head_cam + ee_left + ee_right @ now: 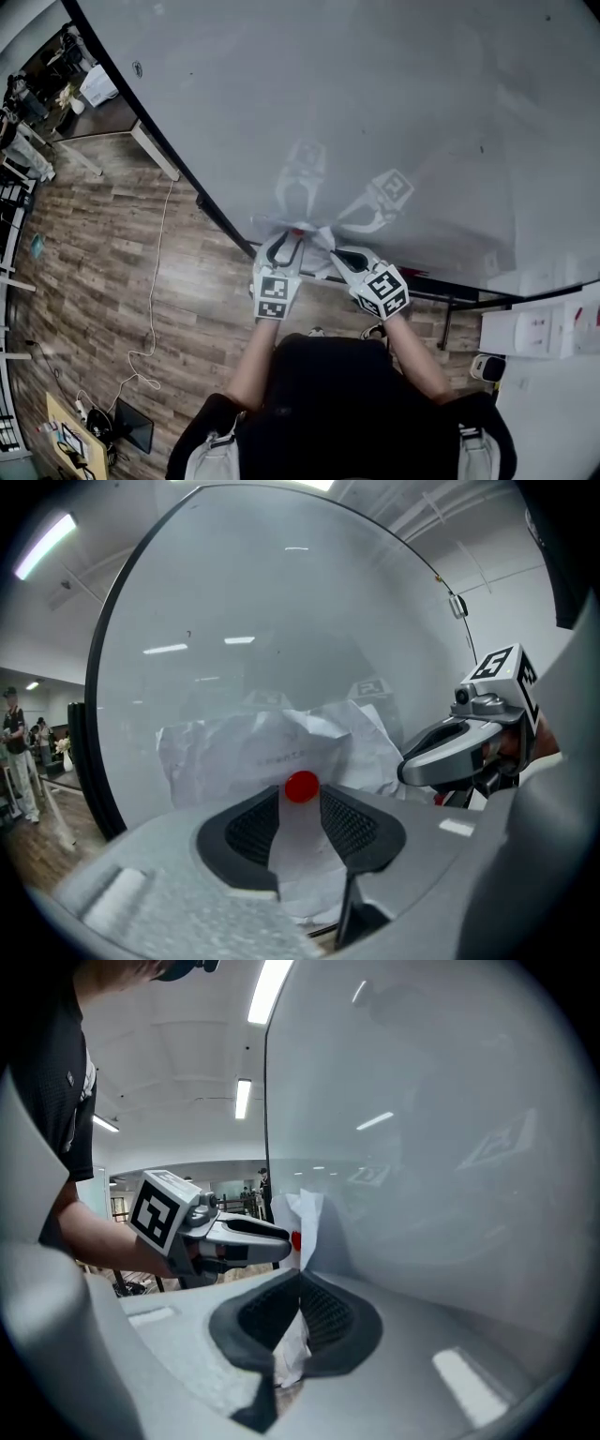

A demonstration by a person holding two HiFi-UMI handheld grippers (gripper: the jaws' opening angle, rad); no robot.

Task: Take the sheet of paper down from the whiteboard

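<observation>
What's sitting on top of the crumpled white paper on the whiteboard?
A round red magnet sits on the crumpled white paper sheet, at the tips of the left hand-held gripper's open jaws. The whiteboard behind the sheet is covered.

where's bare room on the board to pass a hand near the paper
Bare whiteboard above the paper, and left of it to the black frame. Crowded along the bottom edge: the left gripper and right gripper meet there at the paper and red magnet.

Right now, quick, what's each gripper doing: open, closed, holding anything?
Left gripper: open, red magnet at its tips, not gripped.
Right gripper: closed on the sheet of paper.
</observation>
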